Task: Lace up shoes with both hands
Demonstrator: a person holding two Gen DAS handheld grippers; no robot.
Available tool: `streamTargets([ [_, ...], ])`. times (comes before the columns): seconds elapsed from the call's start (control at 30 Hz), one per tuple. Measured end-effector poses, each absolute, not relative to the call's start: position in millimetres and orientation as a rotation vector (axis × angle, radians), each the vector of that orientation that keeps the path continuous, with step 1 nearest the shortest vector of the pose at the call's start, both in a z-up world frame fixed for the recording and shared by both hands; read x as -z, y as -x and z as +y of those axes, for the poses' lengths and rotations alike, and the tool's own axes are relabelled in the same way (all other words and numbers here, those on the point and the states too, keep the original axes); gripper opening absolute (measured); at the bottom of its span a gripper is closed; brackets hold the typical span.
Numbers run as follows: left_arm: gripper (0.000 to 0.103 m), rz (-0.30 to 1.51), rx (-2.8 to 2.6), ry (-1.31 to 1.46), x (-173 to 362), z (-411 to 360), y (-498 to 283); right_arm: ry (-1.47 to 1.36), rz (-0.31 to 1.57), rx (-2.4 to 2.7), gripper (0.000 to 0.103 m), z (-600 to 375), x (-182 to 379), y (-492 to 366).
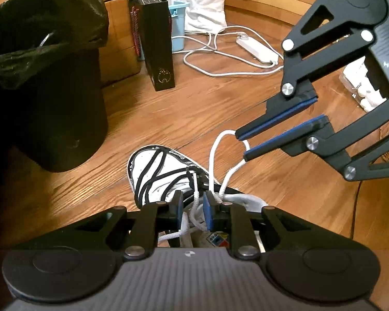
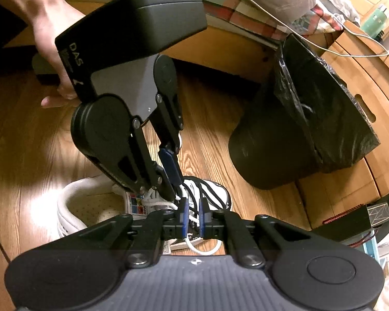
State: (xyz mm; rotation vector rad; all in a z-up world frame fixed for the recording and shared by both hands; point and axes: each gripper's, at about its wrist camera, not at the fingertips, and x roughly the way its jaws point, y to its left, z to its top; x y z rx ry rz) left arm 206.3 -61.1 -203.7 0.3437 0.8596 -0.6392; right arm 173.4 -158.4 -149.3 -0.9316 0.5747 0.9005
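Observation:
A white sneaker (image 1: 155,173) with black stripes lies on the wooden floor, toe pointing away in the left wrist view. My left gripper (image 1: 194,195) hovers over its tongue, jaws parted, with a white lace strand (image 1: 194,204) running loosely between the blue pads. From the right, my right gripper (image 1: 243,145) reaches in; a loop of the white lace (image 1: 212,155) passes through the gap between its fingertips without being pinched. In the right wrist view the right gripper (image 2: 192,203) is over the sneaker (image 2: 215,194), beside the left gripper (image 2: 175,189).
A black bin (image 1: 51,90) lined with a black bag stands close to the shoe's left. A black box (image 1: 158,46), a blue container (image 1: 179,26) and a white power strip (image 1: 256,48) with cables sit farther back. A person's hand (image 2: 46,39) holds the left gripper.

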Motion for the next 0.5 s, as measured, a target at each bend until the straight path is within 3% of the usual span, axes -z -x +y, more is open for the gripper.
streamTargets([
  [0.23,0.018,0.855,0.610,-0.444,217,-73,-207,0.905,0.607,-0.899,0.008,-162,153,-176],
  [0.5,0.007,0.823,0.627,-0.489,207,-71,-201,0.922,0.627,-0.902,0.008,-163,160,-174],
])
